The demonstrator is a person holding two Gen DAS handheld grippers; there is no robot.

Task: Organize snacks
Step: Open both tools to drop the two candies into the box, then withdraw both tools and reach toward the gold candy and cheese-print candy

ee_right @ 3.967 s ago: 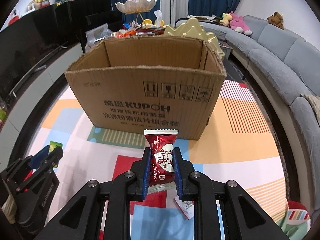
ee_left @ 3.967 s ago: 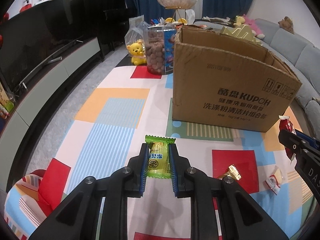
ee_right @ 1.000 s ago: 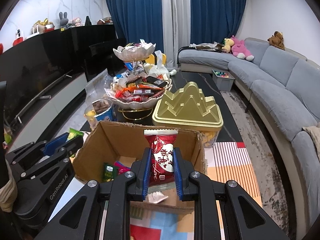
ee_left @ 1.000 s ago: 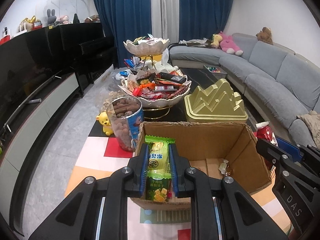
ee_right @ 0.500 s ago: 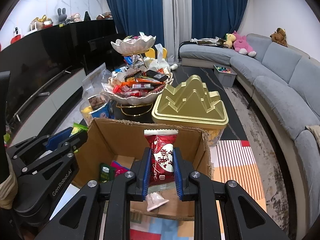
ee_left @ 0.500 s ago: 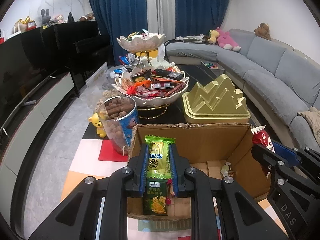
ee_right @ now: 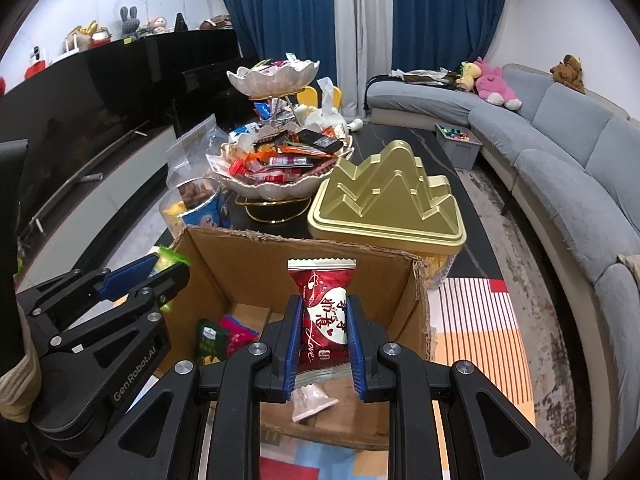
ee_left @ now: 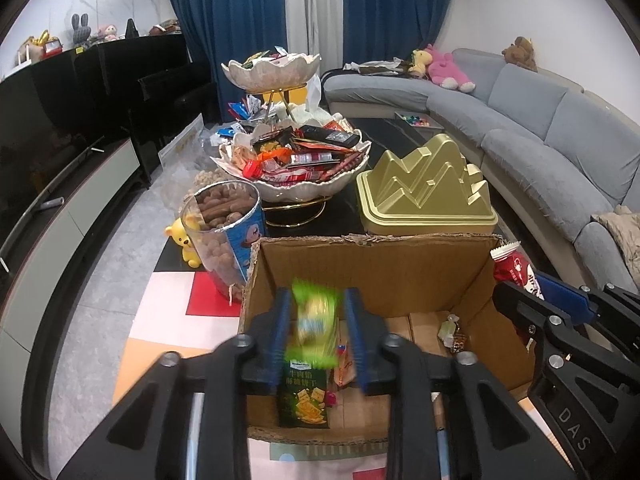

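Note:
An open cardboard box (ee_left: pixel 372 242) stands on the colourful mat. My left gripper (ee_left: pixel 316 304) hangs over the box's near left part. Its jaws are opening, and the green snack packet (ee_left: pixel 314 320) is a blur loose between them, with a gap on each side. A dark green cracker pack (ee_left: pixel 302 396) and other small snacks lie on the box floor below. My right gripper (ee_right: pixel 323 302) is shut on a red heart-printed snack packet (ee_right: pixel 322 280), held upright over the near right part of the box (ee_right: pixel 304 244). The left gripper (ee_right: pixel 168 270) also shows at that view's left.
Behind the box stand a gold mountain-shaped tin (ee_left: pixel 426 184), a tiered shell bowl heaped with snacks (ee_left: pixel 296 168), a clear tub of chocolate balls (ee_left: pixel 224 232) and a yellow bear toy (ee_left: pixel 186 240). A grey sofa (ee_left: pixel 560 140) runs along the right, a dark TV cabinet along the left.
Both grippers rose from the mat to above the box with their packets. In the last half second the left jaws parted and the green packet came loose, blurred; the right grip is unchanged.

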